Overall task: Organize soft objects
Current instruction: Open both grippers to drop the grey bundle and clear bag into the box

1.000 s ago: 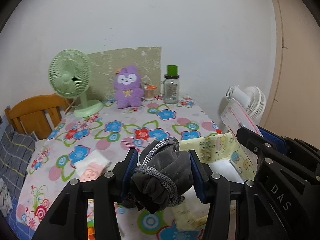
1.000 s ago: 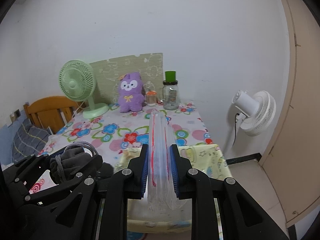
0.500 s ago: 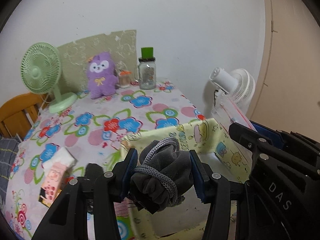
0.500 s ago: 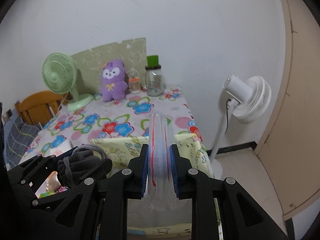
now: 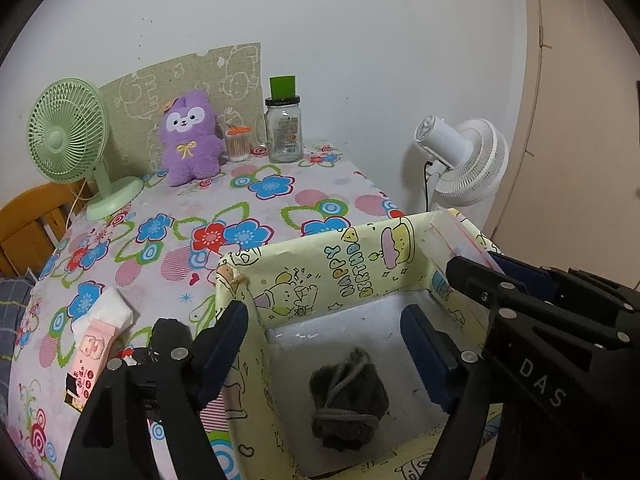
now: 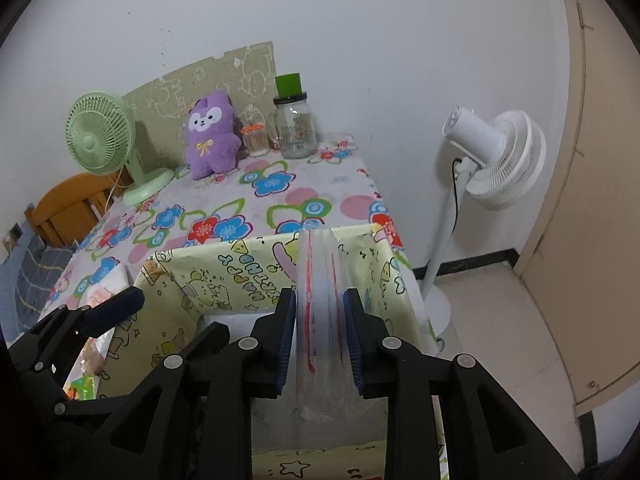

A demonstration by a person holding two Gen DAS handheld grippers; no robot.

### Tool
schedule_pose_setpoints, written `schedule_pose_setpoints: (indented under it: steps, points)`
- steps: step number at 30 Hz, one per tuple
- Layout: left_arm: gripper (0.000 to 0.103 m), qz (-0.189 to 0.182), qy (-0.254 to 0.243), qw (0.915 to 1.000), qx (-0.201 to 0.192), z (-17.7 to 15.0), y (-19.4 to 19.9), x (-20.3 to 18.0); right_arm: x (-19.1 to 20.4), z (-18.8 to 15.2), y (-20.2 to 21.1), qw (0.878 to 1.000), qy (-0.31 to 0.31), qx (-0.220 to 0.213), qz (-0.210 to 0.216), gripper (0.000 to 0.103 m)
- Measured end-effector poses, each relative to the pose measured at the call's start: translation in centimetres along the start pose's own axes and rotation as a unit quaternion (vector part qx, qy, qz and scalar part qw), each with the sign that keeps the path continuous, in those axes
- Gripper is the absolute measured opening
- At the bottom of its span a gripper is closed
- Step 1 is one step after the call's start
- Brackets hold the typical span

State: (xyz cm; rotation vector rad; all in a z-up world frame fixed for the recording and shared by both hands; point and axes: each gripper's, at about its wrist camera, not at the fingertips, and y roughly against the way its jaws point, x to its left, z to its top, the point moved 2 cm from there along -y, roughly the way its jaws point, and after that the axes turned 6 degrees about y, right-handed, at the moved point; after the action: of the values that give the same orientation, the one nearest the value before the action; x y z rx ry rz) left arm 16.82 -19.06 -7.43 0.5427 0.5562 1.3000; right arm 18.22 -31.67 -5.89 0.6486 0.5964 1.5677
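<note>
A yellow cartoon-print box (image 5: 360, 272) stands at the near edge of the flowered table. A dark grey drawstring pouch (image 5: 348, 400) lies on its white floor. Right above the pouch, my left gripper (image 5: 324, 320) is opening, with nothing between its blue pads. My right gripper (image 6: 320, 298) hangs over the box's right side (image 6: 224, 276). A clear zip bag with red lines (image 6: 320, 264) stands upright between its pads, which still touch the bag as the jaws start opening. The left wrist view shows that bag (image 5: 460, 236) at the box's far right corner.
At the back of the table are a purple plush toy (image 5: 190, 138), a green desk fan (image 5: 68, 132), a glass jar (image 5: 285, 128) and a small swab tub (image 5: 238, 144). A pink tissue pack (image 5: 94, 344) lies left of the box. A white standing fan (image 6: 496, 156) is on the floor to the right.
The left gripper has opened and the grey pouch has dropped from it to the box floor. Both grippers have sunk toward the box. The right jaws have widened slightly around the bag.
</note>
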Motion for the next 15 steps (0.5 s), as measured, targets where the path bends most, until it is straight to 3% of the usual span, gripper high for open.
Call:
schedule_pose_setpoints:
  steps: [3,5,10,15]
  points:
    - [0.083,-0.005,0.0,1.0,0.001,0.0,0.1,0.0,-0.1,-0.1,0.1,1.0,-0.002,0.0,-0.011,0.042]
    - [0.092,-0.02,0.001,0.9998,-0.002,0.0,0.5,-0.1,-0.2,-0.2,0.5,1.0,-0.008,-0.004,-0.007,0.07]
    - [0.095,-0.015,0.004,0.9998,-0.011,-0.1,1.4,0.2,0.4,-0.1,1.6,1.0,-0.003,-0.017,-0.014,0.074]
    - [0.097,-0.01,0.009,0.9997,-0.019,-0.1,2.5,1.0,1.0,-0.1,2.8,0.999,-0.005,-0.033,-0.013,0.085]
